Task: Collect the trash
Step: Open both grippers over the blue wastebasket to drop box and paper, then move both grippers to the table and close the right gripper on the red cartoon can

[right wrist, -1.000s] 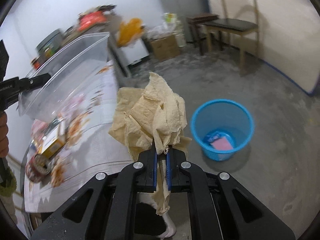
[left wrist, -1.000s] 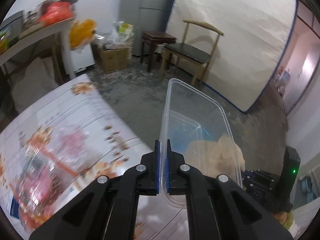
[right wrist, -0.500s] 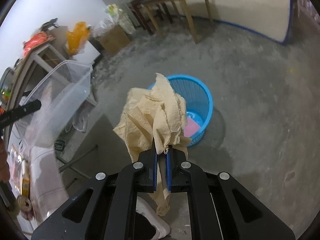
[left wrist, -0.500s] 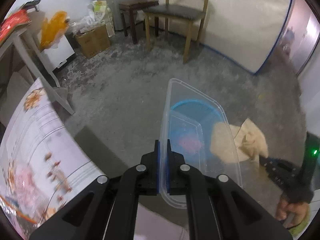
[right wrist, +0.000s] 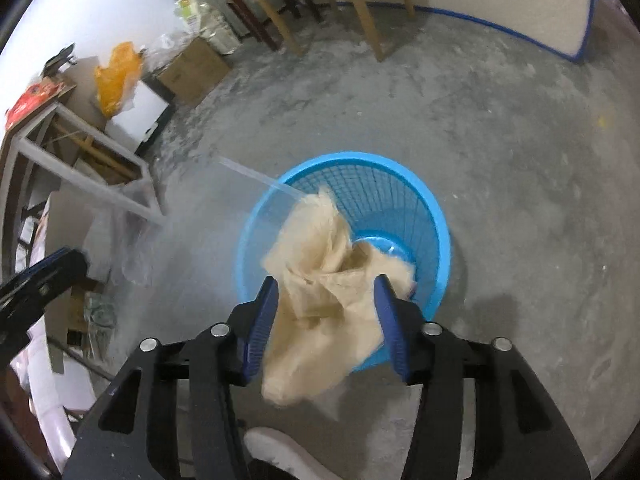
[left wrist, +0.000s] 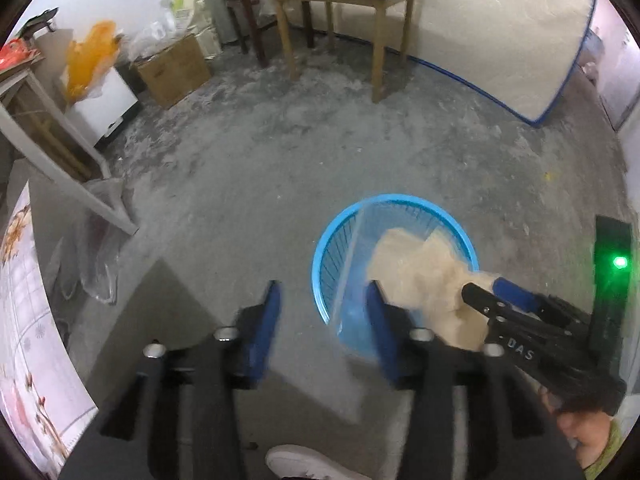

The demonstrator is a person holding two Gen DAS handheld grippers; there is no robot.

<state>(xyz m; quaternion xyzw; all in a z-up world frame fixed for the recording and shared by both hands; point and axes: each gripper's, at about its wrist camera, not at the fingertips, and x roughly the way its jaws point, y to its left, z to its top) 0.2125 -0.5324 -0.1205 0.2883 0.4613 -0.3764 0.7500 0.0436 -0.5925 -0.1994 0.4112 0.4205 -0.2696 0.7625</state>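
Observation:
A blue mesh waste basket (left wrist: 332, 248) (right wrist: 400, 196) stands on the concrete floor. My left gripper (left wrist: 324, 304) is open above its near left rim. A clear plastic container (left wrist: 352, 272) (right wrist: 256, 178), blurred, is falling free over the basket. My right gripper (right wrist: 326, 298) is open just above the basket's near rim; it also shows in the left wrist view (left wrist: 486, 290). Crumpled tan paper (right wrist: 320, 280) (left wrist: 416, 268) hangs loose between its open fingers, dropping toward the basket.
A wooden chair (left wrist: 344, 8) and a dark stool (left wrist: 248, 0) stand at the back by a leaning mattress (left wrist: 500, 28). A cardboard box (left wrist: 172, 68), an orange bag (left wrist: 86, 60) and table legs (left wrist: 68, 176) are at left. A white shoe (left wrist: 304, 462) is below.
Both grippers swung from the table to above the blue basket. Both were shut, the left on the clear container, the right on the tan paper; both have opened and the items are falling.

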